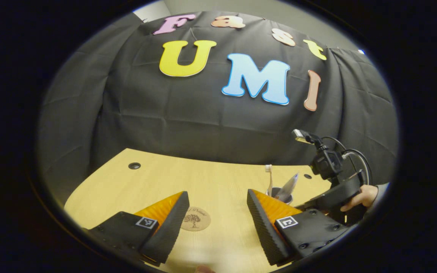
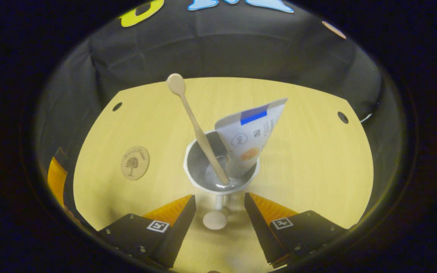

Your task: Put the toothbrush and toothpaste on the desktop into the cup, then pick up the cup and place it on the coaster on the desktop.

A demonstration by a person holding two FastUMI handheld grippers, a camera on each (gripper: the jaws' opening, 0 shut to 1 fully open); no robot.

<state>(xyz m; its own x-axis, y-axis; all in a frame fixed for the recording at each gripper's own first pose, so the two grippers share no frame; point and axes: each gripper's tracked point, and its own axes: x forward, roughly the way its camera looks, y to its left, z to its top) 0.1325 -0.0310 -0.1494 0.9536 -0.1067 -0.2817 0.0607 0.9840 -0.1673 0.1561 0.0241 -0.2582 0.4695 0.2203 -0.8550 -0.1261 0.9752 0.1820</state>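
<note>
With brush and paste already leaning in the cup, the right claw gapes wide around its handle to lift it toward the coaster, left claw idle and wide.

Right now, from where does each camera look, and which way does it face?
Left gripper view: low over the desk, facing the wall; own left gripper open, a hand holding the right gripper.
Right gripper view: above the cup, looking down; own right gripper open.
Shared: cup, toothbrush, toothpaste, coaster.
</note>
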